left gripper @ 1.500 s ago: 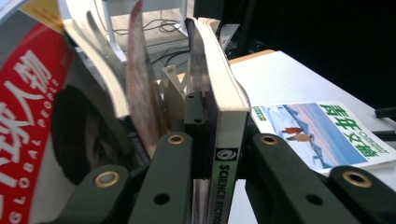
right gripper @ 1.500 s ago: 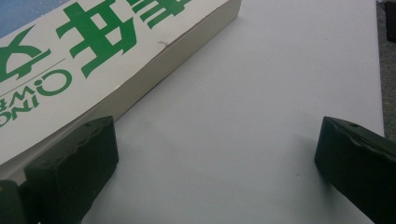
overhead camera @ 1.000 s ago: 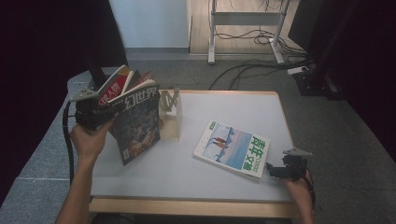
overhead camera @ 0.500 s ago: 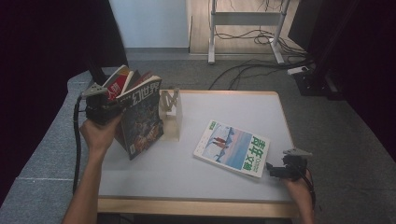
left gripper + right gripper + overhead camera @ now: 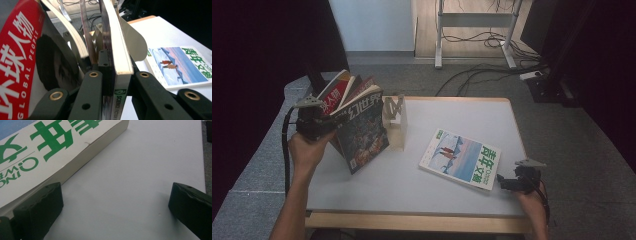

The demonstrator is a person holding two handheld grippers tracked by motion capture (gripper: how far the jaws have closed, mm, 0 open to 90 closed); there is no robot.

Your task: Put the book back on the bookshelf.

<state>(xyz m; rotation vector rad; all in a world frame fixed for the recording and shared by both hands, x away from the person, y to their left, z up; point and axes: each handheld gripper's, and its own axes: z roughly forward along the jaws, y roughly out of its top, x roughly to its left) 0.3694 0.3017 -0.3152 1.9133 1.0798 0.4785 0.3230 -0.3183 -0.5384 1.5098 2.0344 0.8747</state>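
My left gripper [image 5: 332, 129] is shut on the spine of a dark-covered magazine [image 5: 362, 132], held upright above the table's left side. In the left gripper view the jaws clamp this magazine [image 5: 120, 50] near its spine. A red-covered magazine [image 5: 17, 50] and other fanned pages lean just left of it. The red magazine [image 5: 334, 95] stands behind the dark one. A blue-and-white magazine with green characters [image 5: 462, 159] lies flat to the right of the table's middle. My right gripper [image 5: 504, 182] rests open at its near right corner, the left pad [image 5: 40, 205] beside the magazine's edge [image 5: 50, 152].
A pale upright book stand [image 5: 394, 122] stands on the white table [image 5: 412, 190], right next to the held magazines. Cables and a metal frame lie on the floor beyond the table's far edge. Dark curtains hang on both sides.
The left hand has swayed slightly with the magazines and come back near where it was. The right gripper has kept still.
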